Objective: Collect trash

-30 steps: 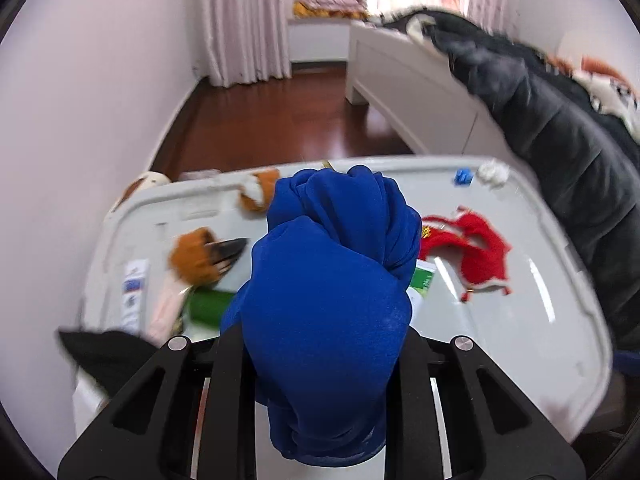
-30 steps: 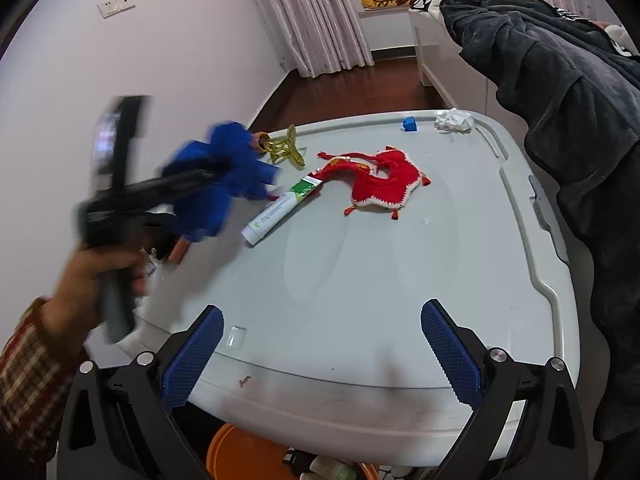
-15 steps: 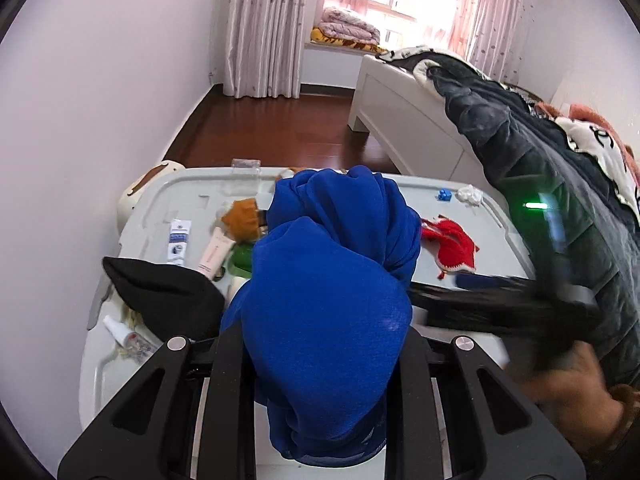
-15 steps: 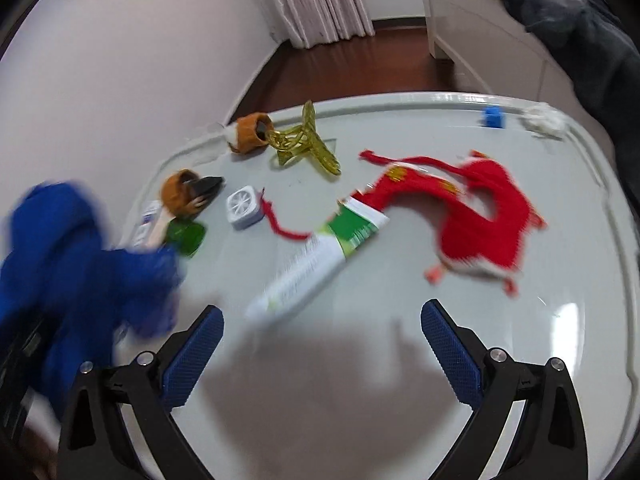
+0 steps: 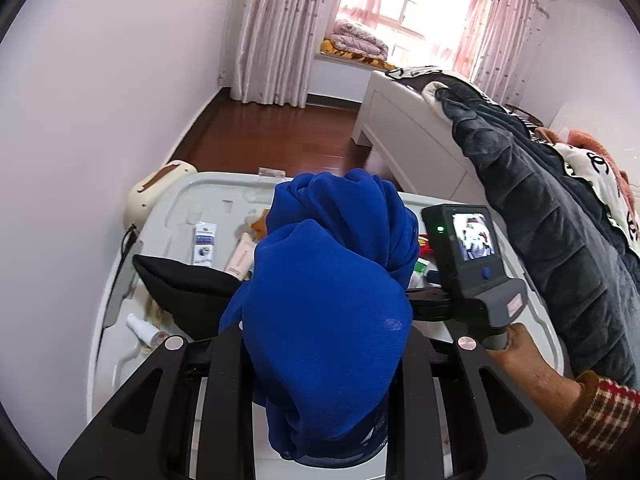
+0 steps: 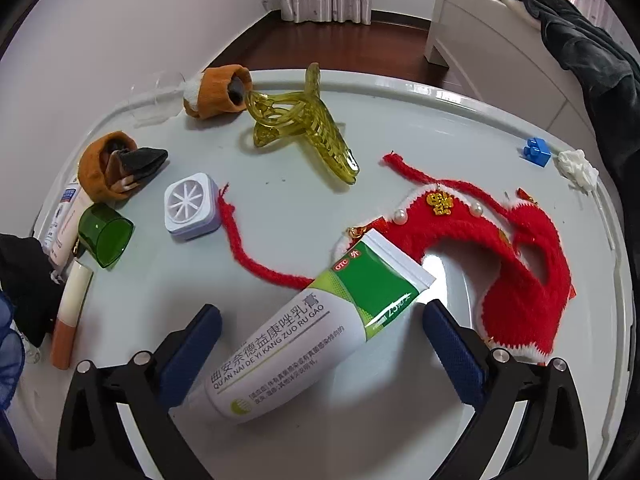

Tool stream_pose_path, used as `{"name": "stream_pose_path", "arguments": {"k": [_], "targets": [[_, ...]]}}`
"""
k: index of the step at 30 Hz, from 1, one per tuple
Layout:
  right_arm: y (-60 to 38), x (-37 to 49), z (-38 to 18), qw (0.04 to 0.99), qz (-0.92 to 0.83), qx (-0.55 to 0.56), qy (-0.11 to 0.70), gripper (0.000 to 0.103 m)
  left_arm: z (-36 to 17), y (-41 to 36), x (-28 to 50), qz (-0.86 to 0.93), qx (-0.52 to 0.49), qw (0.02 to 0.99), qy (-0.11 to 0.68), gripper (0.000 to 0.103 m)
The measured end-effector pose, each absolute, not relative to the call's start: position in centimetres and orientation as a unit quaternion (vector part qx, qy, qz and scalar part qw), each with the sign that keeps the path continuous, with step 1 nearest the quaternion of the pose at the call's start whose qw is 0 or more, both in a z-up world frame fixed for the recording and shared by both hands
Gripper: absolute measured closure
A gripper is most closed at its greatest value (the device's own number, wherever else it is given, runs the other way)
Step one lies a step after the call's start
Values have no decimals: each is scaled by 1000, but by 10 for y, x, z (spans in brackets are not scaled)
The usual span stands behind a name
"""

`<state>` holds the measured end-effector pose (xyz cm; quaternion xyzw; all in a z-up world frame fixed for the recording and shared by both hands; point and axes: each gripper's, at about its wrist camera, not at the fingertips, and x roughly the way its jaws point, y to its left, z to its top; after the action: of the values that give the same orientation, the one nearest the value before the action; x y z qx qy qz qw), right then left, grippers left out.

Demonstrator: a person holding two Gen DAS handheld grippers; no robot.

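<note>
Left hand-held gripper (image 5: 324, 364) pinching blue cloth (image 5: 332, 280); right hand-held gripper (image 6: 320, 344) spread wide (straddling ointment tube (image 6: 308, 336), pads clear).

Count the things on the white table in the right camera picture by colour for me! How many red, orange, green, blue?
Red: 1, the knitted piece
Orange: 2, the small socks
Green: 2, the cap and the green-and-white tube
Blue: 1, the toy brick
Total: 6
</note>
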<state>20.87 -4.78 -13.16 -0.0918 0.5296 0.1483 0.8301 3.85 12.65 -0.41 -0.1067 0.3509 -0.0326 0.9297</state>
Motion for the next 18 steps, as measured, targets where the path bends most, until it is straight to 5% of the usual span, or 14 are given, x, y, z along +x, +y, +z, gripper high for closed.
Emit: {"name": "stream_pose_path", "arguments": {"k": [4,8,12,18], "targets": [[-50,205,-130,829,166,-98,525,5,-3,123,37,-39,-108,930,350,79],[-58,175,-121,837,206,-110,495,42,-2,124,37,-41,-114,930,348,79],[-60,163,-116,831,222,-118,497,59,-1,124,37,-44,-122,929,346,78],[-73,152,-115,822,232,-122,506,64,-1,122,38,-49,-128,928,348,78]]}}
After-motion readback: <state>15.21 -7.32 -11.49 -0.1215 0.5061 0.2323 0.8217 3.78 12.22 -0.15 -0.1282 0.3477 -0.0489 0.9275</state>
